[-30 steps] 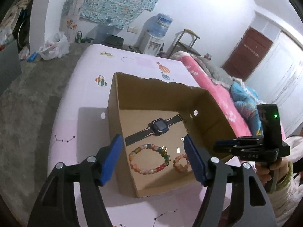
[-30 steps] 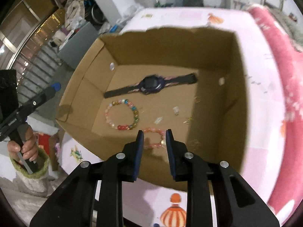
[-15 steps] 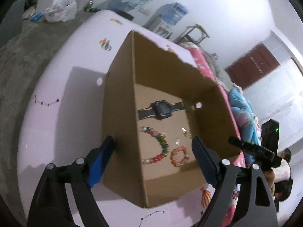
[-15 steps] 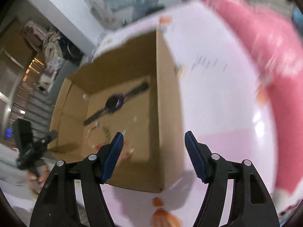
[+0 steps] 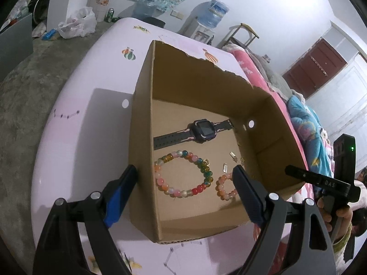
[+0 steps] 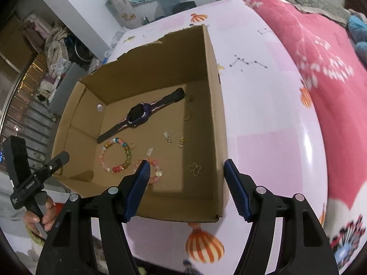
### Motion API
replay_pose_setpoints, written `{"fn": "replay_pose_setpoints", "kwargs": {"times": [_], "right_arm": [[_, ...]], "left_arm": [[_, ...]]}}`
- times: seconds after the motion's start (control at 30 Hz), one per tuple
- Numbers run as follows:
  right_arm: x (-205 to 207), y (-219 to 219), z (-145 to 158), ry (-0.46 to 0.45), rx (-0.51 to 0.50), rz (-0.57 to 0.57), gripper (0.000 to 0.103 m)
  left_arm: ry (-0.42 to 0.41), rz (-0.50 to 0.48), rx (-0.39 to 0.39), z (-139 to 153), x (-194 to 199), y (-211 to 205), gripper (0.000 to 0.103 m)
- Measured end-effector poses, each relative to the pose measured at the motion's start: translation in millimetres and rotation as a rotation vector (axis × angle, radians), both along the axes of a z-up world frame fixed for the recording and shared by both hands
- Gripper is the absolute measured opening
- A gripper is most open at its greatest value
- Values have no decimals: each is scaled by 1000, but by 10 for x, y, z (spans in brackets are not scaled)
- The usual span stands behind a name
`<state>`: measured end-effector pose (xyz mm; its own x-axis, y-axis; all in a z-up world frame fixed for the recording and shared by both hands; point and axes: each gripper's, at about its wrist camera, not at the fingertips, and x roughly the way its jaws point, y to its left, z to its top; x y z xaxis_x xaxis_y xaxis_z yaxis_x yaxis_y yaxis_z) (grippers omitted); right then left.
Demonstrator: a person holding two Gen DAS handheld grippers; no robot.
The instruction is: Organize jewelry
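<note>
My left gripper: spread wide, nothing pinched. Its jaws have just been opening; they straddle the near left wall of the cardboard box, one blue finger outside the wall, the other over the box floor.

My right gripper: spread, nothing pinched, jaws likewise just opened. They straddle the box's right wall, one finger inside over the small bracelet, the other outside above the surface.

Box: open-topped, brown, far rim torn ragged, a round hole in each side wall. It stands on the pink surface, which is printed with hot-air balloons and constellation lines.

Contents, lying flat on the box floor:
- Smartwatch, dark strap laid out straight, toward the far wall.
- Large beaded bracelet, mixed pink, red, green and orange beads, just nearer than the watch.
- Small beaded bracelet, pink and orange beads, beside the large one, partly hidden by my left gripper's inner finger.
- Small gold and silver pieces, scattered between the bracelets and the right wall; too small to identify.
- Gold butterfly-shaped piece, near the right wall.

Beyond the surface: pink floral blanket on one side, water dispenser by the white wall.
</note>
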<state>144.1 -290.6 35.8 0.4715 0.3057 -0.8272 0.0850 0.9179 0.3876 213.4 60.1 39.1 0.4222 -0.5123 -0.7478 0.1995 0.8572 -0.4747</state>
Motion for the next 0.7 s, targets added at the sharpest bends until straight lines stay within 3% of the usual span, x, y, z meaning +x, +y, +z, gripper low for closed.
{"fn": "replay_pose_setpoints", "kwargs": {"times": [0.3, 0.47, 0.6, 0.7], "right_arm": [[-605, -97, -28, -13, 41, -34, 64], [-650, -91, -165, -13, 36, -56, 64], [-729, -82, -192, -67, 22, -63, 65], [-903, -132, -132, -109, 43, -108, 66]], "left_arm": [[20, -22, -29, 72, -647, 38, 82], [57, -14, -43, -64, -764, 36, 82], [12, -27, -36, -81, -816, 18, 83], [-15, 21, -27, -4, -864, 89, 84]]}}
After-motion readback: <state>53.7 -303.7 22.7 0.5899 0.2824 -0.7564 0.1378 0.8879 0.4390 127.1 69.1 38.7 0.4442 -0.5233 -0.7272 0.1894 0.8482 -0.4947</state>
